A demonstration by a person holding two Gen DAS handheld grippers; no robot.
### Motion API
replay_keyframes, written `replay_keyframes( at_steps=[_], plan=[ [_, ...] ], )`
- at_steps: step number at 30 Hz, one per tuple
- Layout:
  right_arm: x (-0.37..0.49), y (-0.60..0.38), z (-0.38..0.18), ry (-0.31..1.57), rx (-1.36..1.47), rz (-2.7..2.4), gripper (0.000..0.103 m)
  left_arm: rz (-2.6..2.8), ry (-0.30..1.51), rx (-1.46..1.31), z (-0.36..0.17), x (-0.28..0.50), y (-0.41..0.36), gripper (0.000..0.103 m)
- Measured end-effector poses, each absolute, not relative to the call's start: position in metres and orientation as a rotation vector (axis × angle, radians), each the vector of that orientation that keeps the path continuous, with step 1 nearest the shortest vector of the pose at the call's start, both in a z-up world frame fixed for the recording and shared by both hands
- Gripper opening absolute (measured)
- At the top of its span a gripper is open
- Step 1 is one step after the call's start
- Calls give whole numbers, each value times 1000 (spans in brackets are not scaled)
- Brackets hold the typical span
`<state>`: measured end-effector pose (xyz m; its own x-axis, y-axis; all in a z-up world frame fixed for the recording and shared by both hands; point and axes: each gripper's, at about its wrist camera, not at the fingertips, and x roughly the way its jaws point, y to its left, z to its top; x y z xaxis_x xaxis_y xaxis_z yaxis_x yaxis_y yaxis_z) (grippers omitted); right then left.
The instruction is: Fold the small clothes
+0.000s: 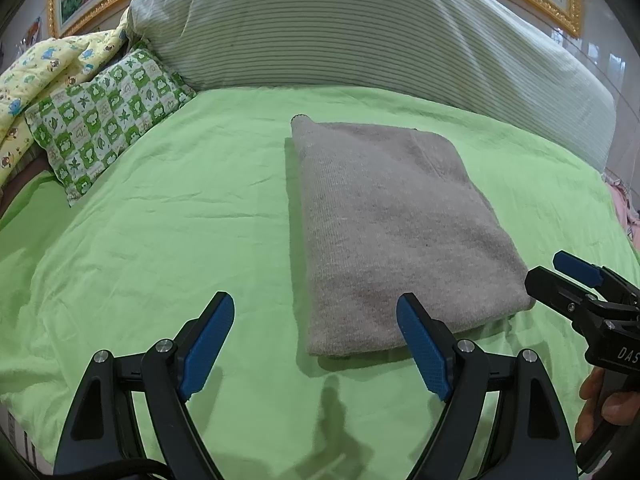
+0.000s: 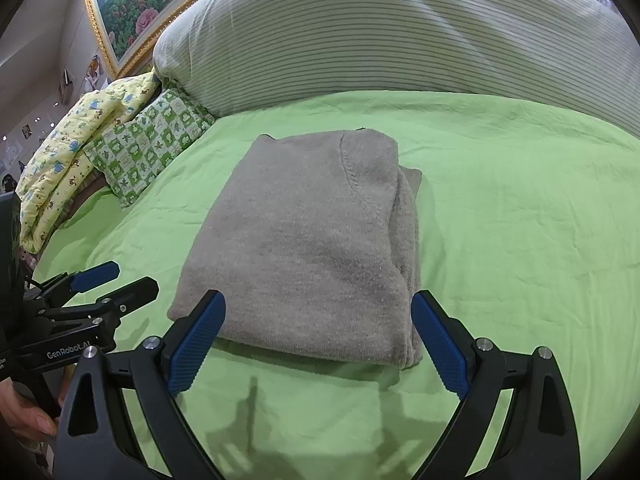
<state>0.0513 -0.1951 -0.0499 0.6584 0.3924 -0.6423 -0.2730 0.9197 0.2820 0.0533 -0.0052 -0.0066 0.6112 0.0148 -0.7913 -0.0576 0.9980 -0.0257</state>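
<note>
At the far left of the bed, a yellow printed quilt (image 1: pixel 48 68) is seen bunched up, and a green-and-white checked pillow (image 1: pixel 108 116) is laid just beside it on the green bedsheet (image 1: pixel 160 220). Behind them, a large striped bolster (image 1: pixel 360 28) is stretched across the head of the bed, beneath a gold-framed flower painting (image 2: pixel 128 12) on the wall. The left gripper (image 1: pixel 316 344) is held low over the sheet with its blue-padded fingers (image 1: pixel 208 348) spread wide apart and nothing between them; the right-hand finger is placed near the front corner of the garment. The grey knitted sweater (image 2: pixel 312 240) is found folded into a compact rectangle, lying flat in the middle of the bed, with a thinner folded layer showing along its right edge. The right gripper (image 2: pixel 320 344) is positioned just in front of the sweater's near edge, its fingers (image 2: pixel 440 344) likewise spread wide and gripping nothing.
</note>
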Motion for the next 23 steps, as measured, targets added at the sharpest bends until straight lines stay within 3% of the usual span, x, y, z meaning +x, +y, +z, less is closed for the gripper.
replay_keyframes(
  at_steps=[23],
  plan=[
    [66, -207, -45, 766, 195, 351, 94, 58, 909, -38, 3, 71, -8, 84]
  ],
)
